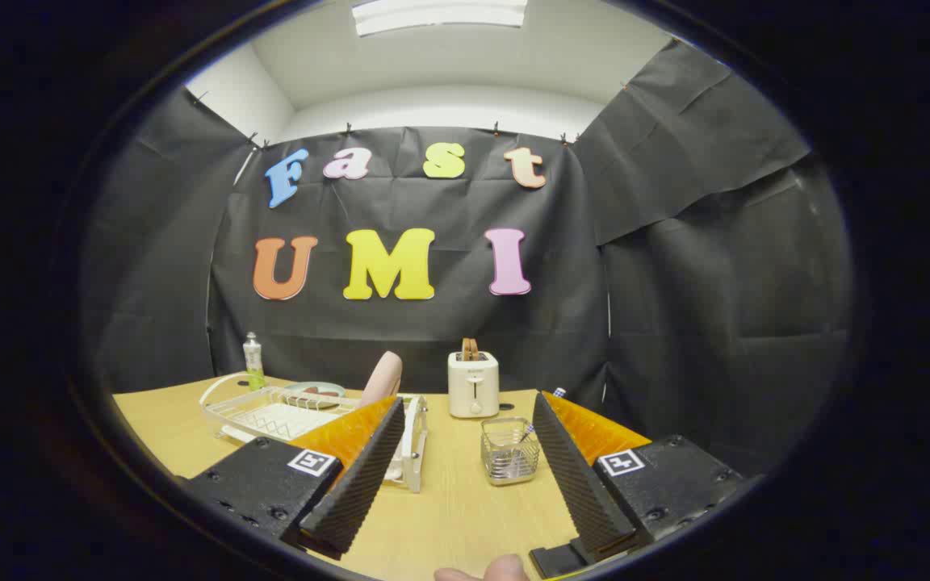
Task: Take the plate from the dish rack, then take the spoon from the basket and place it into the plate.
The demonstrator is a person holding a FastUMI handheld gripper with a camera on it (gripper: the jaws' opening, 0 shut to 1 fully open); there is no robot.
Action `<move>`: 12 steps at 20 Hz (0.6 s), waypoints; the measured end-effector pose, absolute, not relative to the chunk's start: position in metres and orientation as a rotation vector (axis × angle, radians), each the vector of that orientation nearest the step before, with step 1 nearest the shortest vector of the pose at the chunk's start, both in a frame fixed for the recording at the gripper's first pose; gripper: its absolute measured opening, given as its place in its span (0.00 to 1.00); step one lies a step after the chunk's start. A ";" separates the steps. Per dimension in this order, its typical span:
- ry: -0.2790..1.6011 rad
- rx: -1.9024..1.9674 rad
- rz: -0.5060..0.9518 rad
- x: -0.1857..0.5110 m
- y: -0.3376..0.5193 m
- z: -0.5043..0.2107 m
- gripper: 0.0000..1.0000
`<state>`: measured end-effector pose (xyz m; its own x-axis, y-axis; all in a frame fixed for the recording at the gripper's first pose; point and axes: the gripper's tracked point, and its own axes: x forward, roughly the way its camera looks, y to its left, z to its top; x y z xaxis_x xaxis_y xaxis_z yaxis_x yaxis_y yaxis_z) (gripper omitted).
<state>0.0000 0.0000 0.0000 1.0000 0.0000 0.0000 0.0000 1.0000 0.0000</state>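
A pink plate (383, 377) stands upright in the white dish rack (271, 415), beyond my left finger (360, 476). A small wire basket (508, 450) sits on the wooden table (449, 516), just ahead of the gap between the fingers and close to the right one. A spoon handle (529, 431) leans out of the basket's right side. My gripper (467, 403) is open and holds nothing, hovering above the table short of both the rack and the basket.
A white toaster (473, 384) with a slice of bread in it stands behind the basket. A clear bottle (253, 361) and a greenish dish (313, 391) sit at the far side of the rack. A person's fingertip (491, 570) shows at the near edge.
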 end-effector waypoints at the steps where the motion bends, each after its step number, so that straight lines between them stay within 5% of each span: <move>1: -0.003 -0.004 -0.003 0.000 0.000 0.000 1.00; 12: -0.014 -0.025 -0.007 -0.003 0.000 0.004 1.00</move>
<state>-0.0032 -0.0004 0.0040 0.9999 -0.0068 0.0143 0.0071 0.9997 -0.0248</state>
